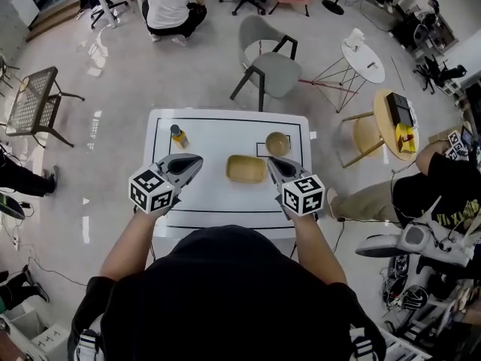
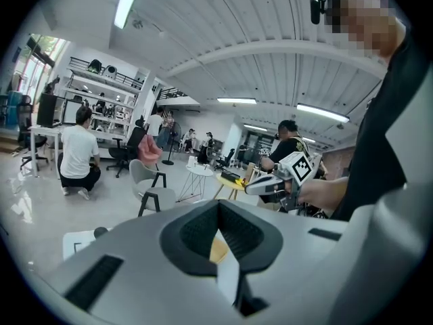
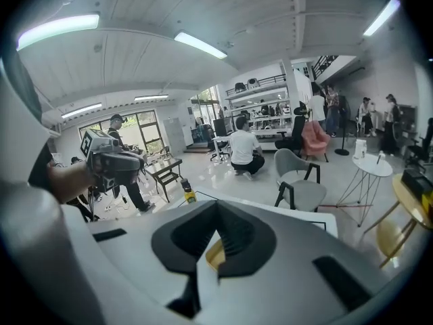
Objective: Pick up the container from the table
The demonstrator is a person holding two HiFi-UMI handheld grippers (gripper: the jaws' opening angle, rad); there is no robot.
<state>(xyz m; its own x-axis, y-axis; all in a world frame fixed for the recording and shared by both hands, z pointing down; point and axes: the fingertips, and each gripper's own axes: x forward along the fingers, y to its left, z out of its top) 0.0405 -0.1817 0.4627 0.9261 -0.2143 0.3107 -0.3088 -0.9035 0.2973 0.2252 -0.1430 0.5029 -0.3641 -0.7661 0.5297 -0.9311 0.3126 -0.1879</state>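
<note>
A shallow tan rectangular container [image 1: 246, 169] lies mid-table on the white table [image 1: 225, 130]. Behind it to the right sits a round tan bowl [image 1: 277, 143], and a small bottle with a yellow label [image 1: 178, 136] stands at the left. My left gripper [image 1: 198, 159] hovers left of the container and my right gripper [image 1: 271, 161] hovers at its right end. Both are shut and empty. In the left gripper view a sliver of the container [image 2: 218, 248] shows past the closed jaws. The right gripper view shows the same sliver of container [image 3: 215, 254] and the bottle [image 3: 187, 191].
A grey chair [image 1: 270, 66] stands behind the table. A round white side table [image 1: 364, 57] and a yellow one [image 1: 394, 119] are at the right, near a seated person [image 1: 421, 186]. A mesh table [image 1: 34, 100] is at the left. A person crouches at the back [image 1: 169, 6].
</note>
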